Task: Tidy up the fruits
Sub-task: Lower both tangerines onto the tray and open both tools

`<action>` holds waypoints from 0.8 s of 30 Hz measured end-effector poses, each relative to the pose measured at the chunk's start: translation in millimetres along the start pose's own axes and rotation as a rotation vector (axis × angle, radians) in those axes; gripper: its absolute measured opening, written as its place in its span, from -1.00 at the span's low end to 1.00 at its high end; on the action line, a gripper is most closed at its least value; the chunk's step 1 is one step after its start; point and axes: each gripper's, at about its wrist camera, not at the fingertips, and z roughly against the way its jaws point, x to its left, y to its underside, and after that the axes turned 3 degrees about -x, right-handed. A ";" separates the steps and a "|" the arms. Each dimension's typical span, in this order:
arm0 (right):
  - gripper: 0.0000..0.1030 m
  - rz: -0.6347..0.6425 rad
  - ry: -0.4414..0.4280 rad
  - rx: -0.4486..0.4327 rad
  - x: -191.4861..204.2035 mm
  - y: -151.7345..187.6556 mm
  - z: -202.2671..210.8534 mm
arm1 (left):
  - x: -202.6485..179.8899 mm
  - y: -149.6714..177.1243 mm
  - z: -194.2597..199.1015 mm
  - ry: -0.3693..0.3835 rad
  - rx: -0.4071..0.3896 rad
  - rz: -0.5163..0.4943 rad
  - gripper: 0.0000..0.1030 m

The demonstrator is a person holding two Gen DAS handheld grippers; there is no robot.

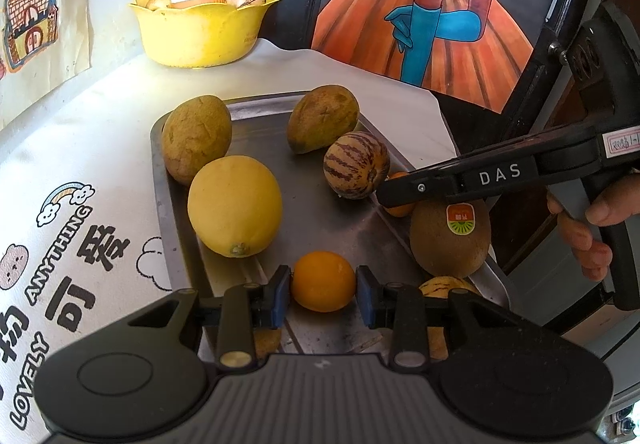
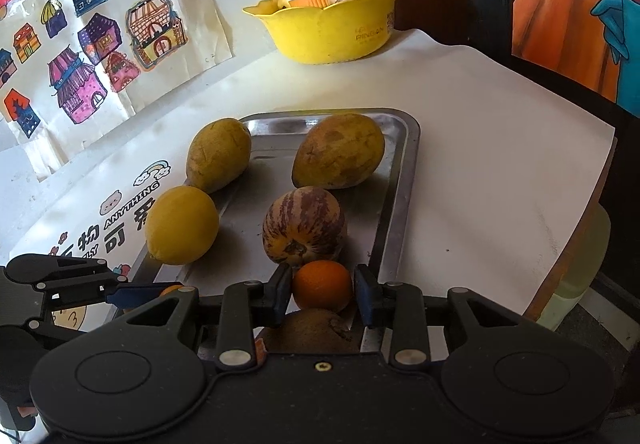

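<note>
Left gripper [image 1: 323,296] fingers clamp one small orange [image 1: 323,281], right gripper [image 2: 322,294] fingers another [image 2: 322,285], both over the steel tray [image 2: 400,203]; grasp step, next likely lifting toward the yellow bowl [image 2: 332,31].

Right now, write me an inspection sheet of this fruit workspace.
Surface: white printed cloth on the table.
Job's things: metal tray with a lemon, two brownish fruits, a striped melon and a kiwi.
Clutter: yellow bowl with a jar.
Grippers: left gripper shut on a small orange; right gripper shut on another orange.
Cables: nothing seen.
Surroundings: drawings on the wall.
</note>
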 end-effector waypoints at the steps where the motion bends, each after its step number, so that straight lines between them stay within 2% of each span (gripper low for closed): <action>1: -0.31 -0.007 -0.001 -0.002 -0.8 0.2 0.0 | -0.1 0.1 -0.1 -0.002 0.000 0.000 -0.25; 10: -0.20 -0.063 -0.027 -0.023 -7.3 3.2 3.9 | -0.8 -0.2 2.5 -0.006 0.001 0.005 -0.23; 14: -0.09 -0.098 -0.048 -0.043 -11.2 4.1 9.0 | -3.6 0.1 7.3 -0.020 -0.010 -0.005 -0.08; 24: 0.22 -0.151 -0.073 -0.101 -12.6 8.6 33.5 | -7.0 0.8 33.3 -0.042 -0.060 0.008 0.17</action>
